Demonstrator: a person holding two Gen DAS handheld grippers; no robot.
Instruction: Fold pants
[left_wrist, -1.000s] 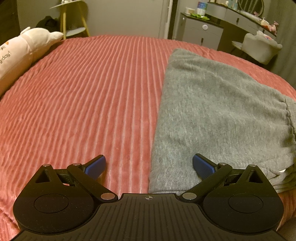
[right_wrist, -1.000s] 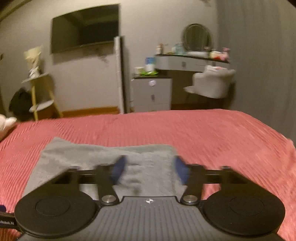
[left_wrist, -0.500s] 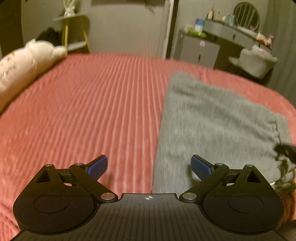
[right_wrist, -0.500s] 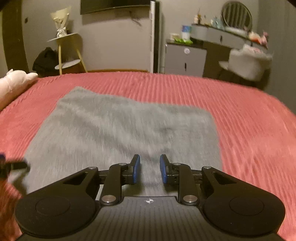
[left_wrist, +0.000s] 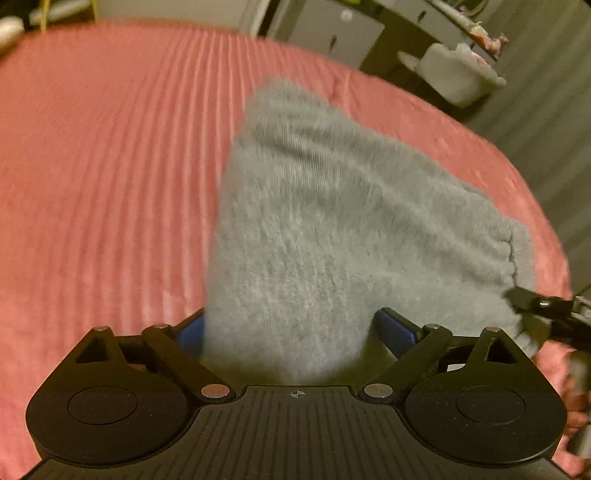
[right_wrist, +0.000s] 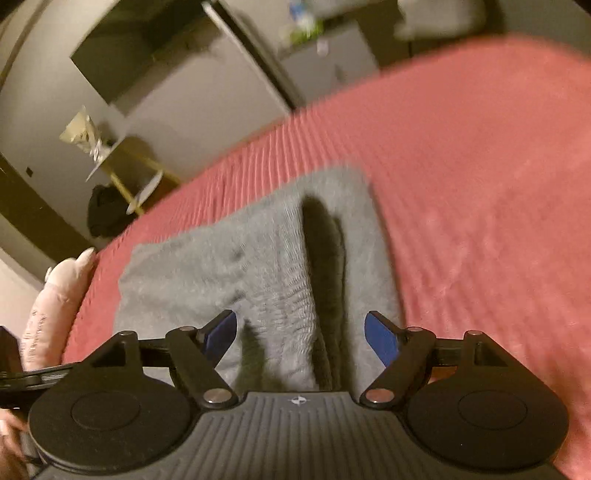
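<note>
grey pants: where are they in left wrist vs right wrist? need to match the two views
Left wrist: pants fill centre to right, the near edge between the open left gripper's fingers.
Right wrist: pants sit lower centre-left, a raised fold running up from the right gripper.
Shared landmark: the red ribbed bedspread under them.
</note>
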